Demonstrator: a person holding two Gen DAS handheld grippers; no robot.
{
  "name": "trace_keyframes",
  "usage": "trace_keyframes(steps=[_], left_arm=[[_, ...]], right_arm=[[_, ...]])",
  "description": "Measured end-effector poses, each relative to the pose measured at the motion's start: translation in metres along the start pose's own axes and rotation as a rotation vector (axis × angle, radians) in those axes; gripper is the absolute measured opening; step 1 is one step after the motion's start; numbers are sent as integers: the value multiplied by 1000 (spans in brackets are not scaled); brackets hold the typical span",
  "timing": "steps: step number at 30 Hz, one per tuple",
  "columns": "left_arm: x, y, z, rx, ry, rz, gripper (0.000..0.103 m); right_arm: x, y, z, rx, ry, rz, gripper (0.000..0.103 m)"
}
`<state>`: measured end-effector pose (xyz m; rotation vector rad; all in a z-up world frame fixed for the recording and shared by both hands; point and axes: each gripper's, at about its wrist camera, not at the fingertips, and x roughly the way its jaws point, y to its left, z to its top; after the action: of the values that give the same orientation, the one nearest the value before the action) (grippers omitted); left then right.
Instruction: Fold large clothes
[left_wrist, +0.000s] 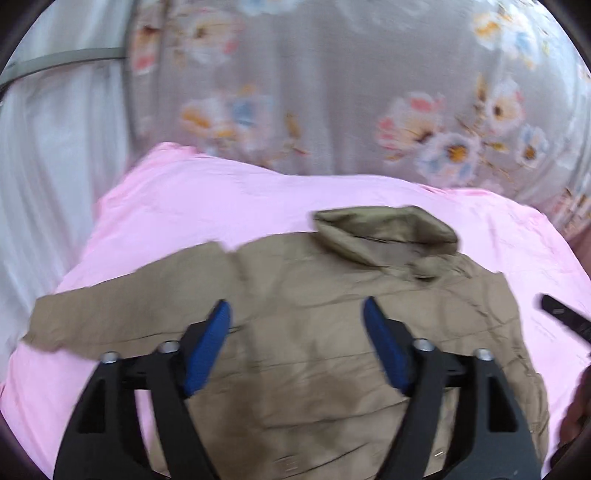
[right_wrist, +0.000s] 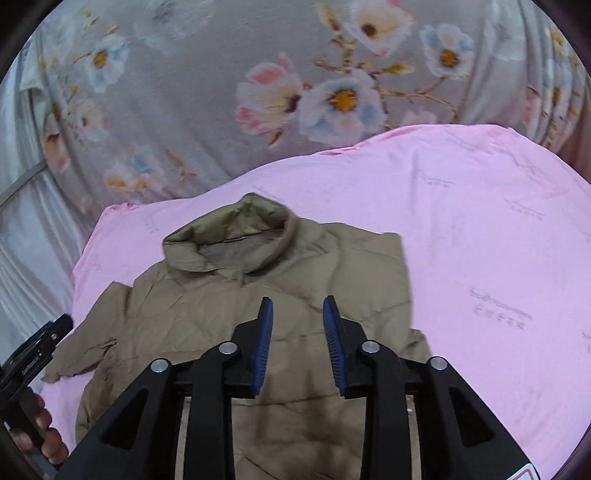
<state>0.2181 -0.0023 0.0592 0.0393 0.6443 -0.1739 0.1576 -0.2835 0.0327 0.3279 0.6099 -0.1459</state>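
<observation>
Two claws hover empty — left gripper (left_wrist: 295, 314) wide, right gripper (right_wrist: 297, 310) narrower. Khaki quilted collared jacket (left_wrist: 314, 332) flat mid pink sheet (left_wrist: 184, 206); between folds — next, regrasp an edge.

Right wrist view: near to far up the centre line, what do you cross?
right gripper, jaws open with nothing between them → khaki jacket body → jacket collar → pink sheet → grey floral cloth
</observation>
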Motion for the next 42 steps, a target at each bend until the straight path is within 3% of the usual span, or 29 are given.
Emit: trace_keyframes(steps=[4, 7, 10, 22, 26, 28, 31, 33, 38, 42], left_arm=[[54, -35, -22, 61, 111, 0, 78], [93, -40, -52, 68, 203, 32, 79], [100, -35, -70, 48, 186, 27, 83], [107, -38, -70, 59, 180, 59, 88], [102, -28, -68, 8, 161, 10, 88], [87, -6, -64, -81, 135, -36, 88], [55, 46, -56, -217, 105, -39, 90], [37, 90, -52, -292, 86, -1, 93], [12, 243, -63, -520, 98, 228, 93], [17, 345, -95, -779, 170, 276, 93]], right_arm=[[45, 40, -17, -108, 67, -24, 38], [81, 43, -45, -139, 146, -57, 38], [91, 38, -71, -142, 153, -63, 38], [95, 38, -73, -132, 142, -71, 39], [94, 37, -73, -127, 142, -68, 39], [94, 36, -73, -121, 141, -65, 39], [90, 33, -72, -102, 127, -60, 41], [87, 29, -73, -83, 111, -67, 42], [82, 26, -72, -65, 90, -83, 47], [82, 29, -72, -78, 89, -98, 50]])
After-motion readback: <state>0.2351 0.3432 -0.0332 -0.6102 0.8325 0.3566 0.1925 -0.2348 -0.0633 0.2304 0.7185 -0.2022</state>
